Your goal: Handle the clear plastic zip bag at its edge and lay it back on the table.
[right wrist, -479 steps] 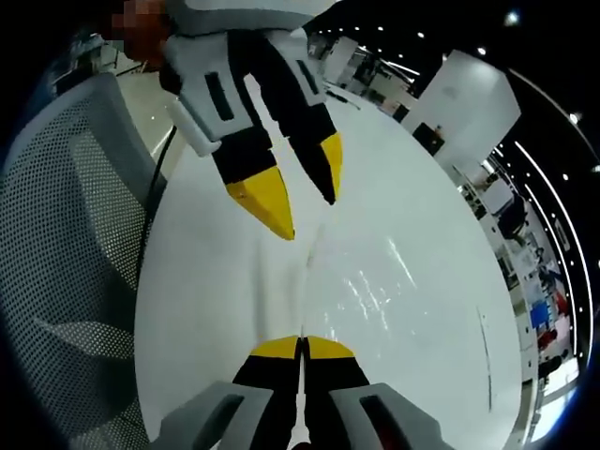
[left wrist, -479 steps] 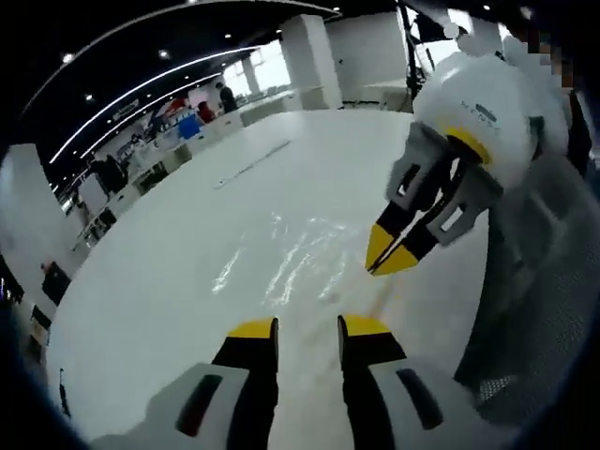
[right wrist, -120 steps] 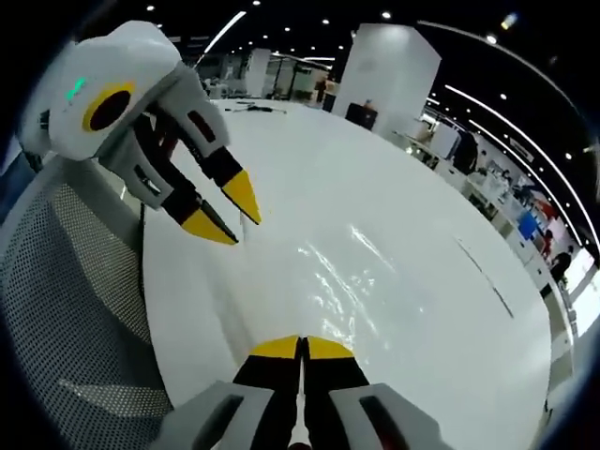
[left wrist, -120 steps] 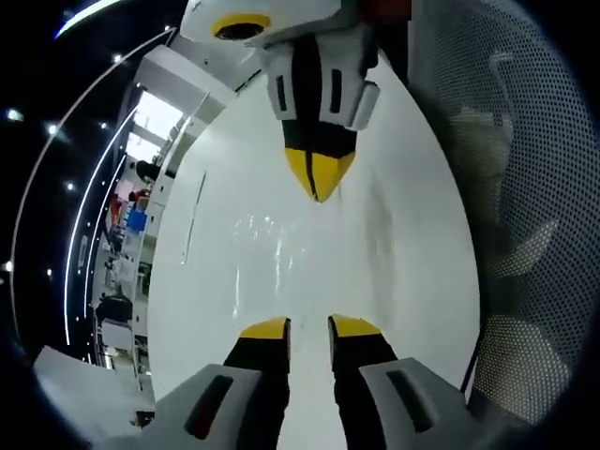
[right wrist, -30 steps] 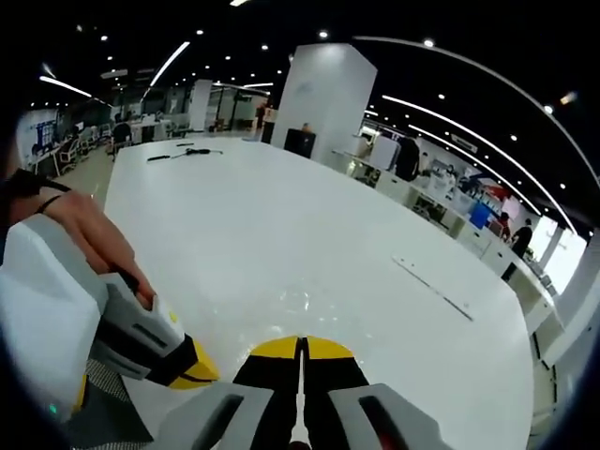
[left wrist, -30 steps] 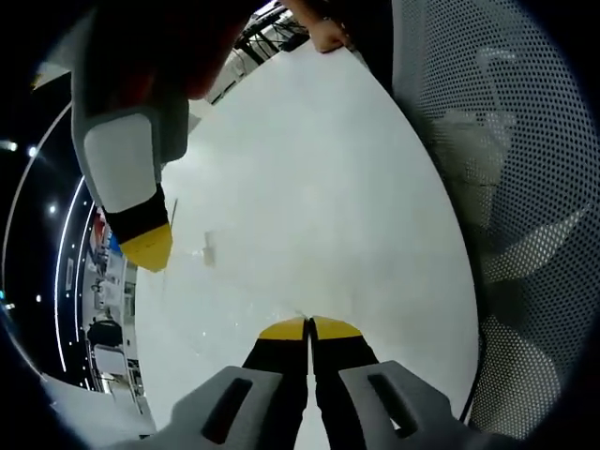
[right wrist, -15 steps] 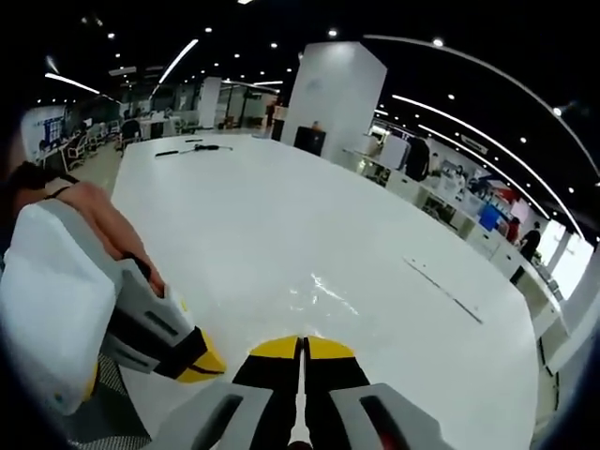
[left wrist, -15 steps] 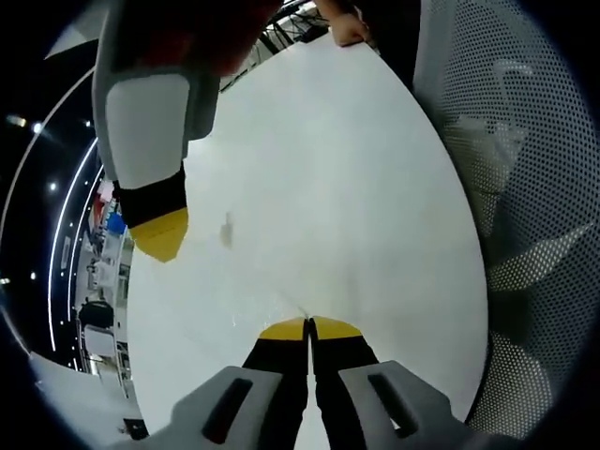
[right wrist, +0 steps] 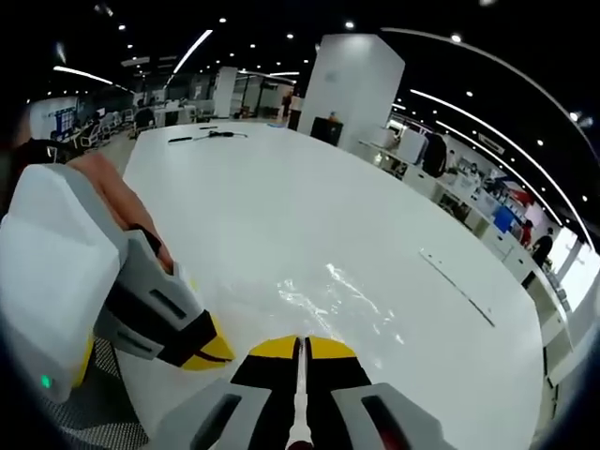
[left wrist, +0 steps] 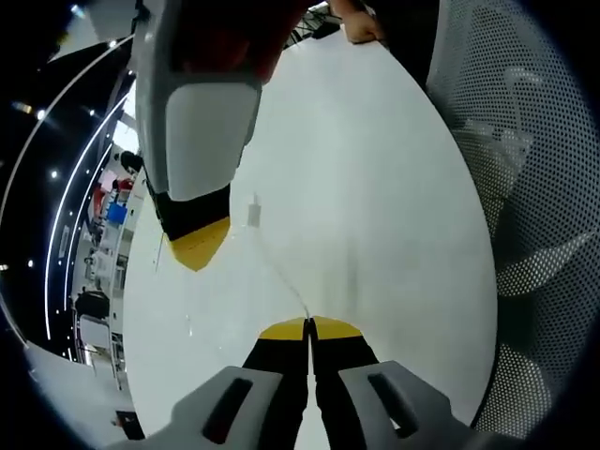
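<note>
left gripper [left wrist: 308, 327] jaws fully closed on the near edge of the clear plastic zip bag [left wrist: 272, 267]. right gripper [right wrist: 301, 347] jaws likewise closed, pinching the bag edge. the bag sits over the white table [right wrist: 281, 216], near its near side.

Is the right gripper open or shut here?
Shut: the right gripper's yellow-tipped jaws meet, pinching the clear zip bag's edge above the white table.

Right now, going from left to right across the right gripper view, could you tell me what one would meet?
Left gripper, with a hand on it → right gripper, jaws closed on the edge of the clear plastic zip bag → the long strip lying on the white table.
</note>
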`<control>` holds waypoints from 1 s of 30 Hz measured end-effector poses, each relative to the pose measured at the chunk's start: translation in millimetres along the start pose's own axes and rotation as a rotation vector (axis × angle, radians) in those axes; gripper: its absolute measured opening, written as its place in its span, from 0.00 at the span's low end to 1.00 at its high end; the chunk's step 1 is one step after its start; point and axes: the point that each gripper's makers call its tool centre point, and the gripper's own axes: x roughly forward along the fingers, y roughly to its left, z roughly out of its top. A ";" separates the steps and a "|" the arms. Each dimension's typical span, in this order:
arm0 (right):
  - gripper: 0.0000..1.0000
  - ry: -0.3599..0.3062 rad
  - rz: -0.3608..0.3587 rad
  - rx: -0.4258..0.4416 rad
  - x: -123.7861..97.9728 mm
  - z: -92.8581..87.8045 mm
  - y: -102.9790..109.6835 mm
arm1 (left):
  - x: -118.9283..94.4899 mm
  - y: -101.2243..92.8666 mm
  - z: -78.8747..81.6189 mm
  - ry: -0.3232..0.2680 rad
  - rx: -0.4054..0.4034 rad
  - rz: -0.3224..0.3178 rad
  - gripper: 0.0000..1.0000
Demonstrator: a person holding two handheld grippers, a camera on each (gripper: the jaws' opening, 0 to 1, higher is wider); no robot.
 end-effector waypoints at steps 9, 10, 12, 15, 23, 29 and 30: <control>0.04 0.037 0.043 0.025 5.6 -19.5 9.7 | 5.4 0.1 -4.0 0.011 -0.001 -0.012 0.00; 0.04 0.043 0.048 0.029 4.7 -21.1 11.0 | 5.8 -0.2 -4.1 0.011 -0.001 -0.013 0.00; 0.05 0.047 0.049 0.028 1.8 -23.4 12.3 | 6.7 -0.3 -4.3 0.013 -0.001 -0.014 0.00; 0.07 0.057 0.049 0.043 -0.8 -27.3 12.6 | 8.2 -1.6 -4.4 0.014 -0.004 -0.019 0.00; 0.09 0.052 0.015 0.094 -10.8 -35.5 6.6 | 15.8 -4.1 -6.4 0.025 -0.016 -0.033 0.00; 0.11 0.071 0.003 0.123 -16.4 -49.9 6.5 | 20.3 -5.9 -6.1 0.031 -0.026 -0.039 0.00; 0.11 0.074 0.003 0.126 -17.8 -51.1 6.5 | 20.9 -5.9 -6.0 0.031 -0.030 -0.040 0.00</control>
